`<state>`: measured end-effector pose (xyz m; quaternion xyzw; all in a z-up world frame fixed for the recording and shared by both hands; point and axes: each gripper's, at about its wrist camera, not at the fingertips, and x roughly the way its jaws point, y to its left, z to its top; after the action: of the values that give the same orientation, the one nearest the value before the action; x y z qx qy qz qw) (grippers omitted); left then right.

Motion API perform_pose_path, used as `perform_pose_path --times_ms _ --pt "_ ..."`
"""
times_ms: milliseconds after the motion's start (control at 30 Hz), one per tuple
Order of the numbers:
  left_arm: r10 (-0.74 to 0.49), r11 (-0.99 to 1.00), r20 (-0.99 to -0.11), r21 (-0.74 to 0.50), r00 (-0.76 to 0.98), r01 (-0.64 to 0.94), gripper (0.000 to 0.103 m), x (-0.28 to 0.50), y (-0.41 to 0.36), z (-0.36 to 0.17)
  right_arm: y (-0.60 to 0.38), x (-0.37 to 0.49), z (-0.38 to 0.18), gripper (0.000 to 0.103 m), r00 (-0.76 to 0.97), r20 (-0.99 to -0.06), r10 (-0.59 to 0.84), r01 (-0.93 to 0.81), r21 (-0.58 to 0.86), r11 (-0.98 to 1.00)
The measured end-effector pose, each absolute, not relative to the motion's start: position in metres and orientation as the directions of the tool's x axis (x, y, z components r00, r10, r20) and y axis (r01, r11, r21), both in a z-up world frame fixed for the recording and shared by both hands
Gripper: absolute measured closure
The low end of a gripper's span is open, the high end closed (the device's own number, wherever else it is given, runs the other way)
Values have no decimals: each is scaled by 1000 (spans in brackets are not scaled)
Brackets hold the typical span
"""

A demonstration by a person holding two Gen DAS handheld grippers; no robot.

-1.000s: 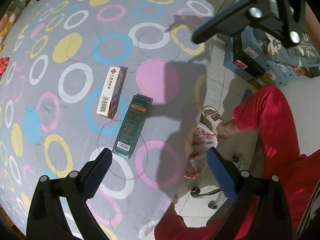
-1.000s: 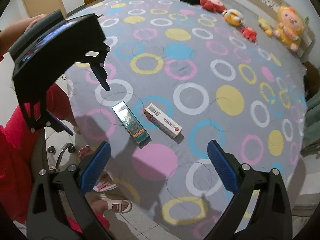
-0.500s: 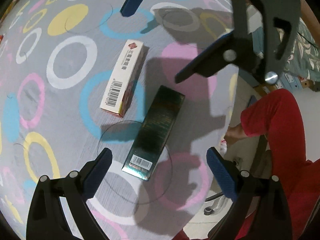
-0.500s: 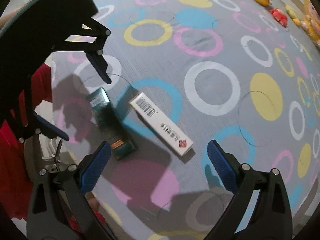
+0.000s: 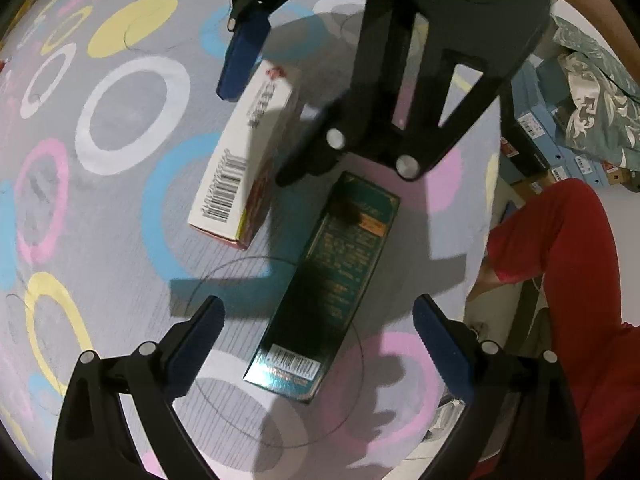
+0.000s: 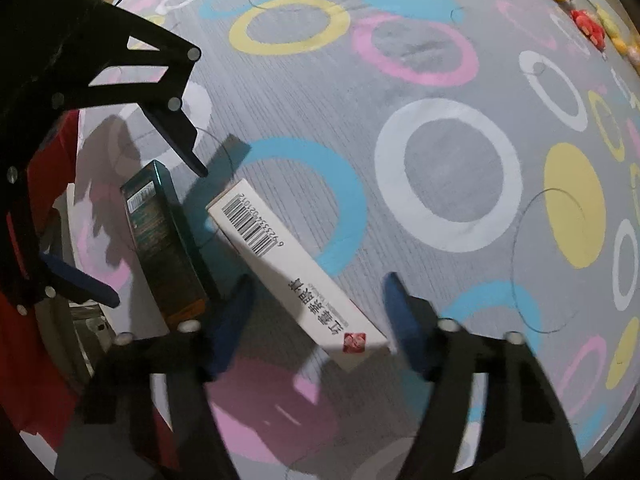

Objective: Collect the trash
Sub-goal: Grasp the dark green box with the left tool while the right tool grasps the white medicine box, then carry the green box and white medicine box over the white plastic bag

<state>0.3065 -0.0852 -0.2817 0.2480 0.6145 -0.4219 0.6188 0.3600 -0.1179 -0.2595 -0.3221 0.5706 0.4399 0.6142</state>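
Observation:
A dark green box (image 5: 332, 280) and a white box with a barcode (image 5: 244, 160) lie side by side on the grey sheet with coloured rings (image 5: 120, 240). My left gripper (image 5: 316, 316) is open and points down, its blue pads standing apart on either side of the green box's barcode end. My right gripper (image 6: 316, 300) straddles the red-logo end of the white box (image 6: 296, 268); its jaws are closing, and a small gap still shows at each pad. In the right wrist view the green box (image 6: 164, 240) lies to the left. The right gripper (image 5: 272, 104) hangs at the top of the left wrist view.
The sheet's edge drops off just right of the green box, where a person's red trouser leg (image 5: 560, 260) and stacked cartons (image 5: 532, 132) stand on the floor. Plush toys (image 6: 588, 24) lie at the far side of the sheet (image 6: 452, 168).
Both grippers have come down close over the boxes, which now look much larger. The right jaws have narrowed around the white box. The left jaws stay wide.

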Motion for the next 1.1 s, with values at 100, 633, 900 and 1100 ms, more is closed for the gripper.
perform_pose_path --times_ms 100,633,900,1100 --pt "-197 546 -976 -185 -89 817 20 308 -87 -288 -118 357 -263 56 -25 -985 168 -911 91 401" --pt "-194 750 -980 -113 53 652 64 311 -68 -272 -166 361 -255 78 116 -974 195 -759 40 650" --pt "-169 855 -980 -90 109 511 64 301 -50 -259 -193 335 -235 79 243 -959 144 -603 -33 797" --pt "-145 908 -970 -52 195 416 64 280 -40 -233 -197 303 -190 79 356 -924 141 -478 -50 877"
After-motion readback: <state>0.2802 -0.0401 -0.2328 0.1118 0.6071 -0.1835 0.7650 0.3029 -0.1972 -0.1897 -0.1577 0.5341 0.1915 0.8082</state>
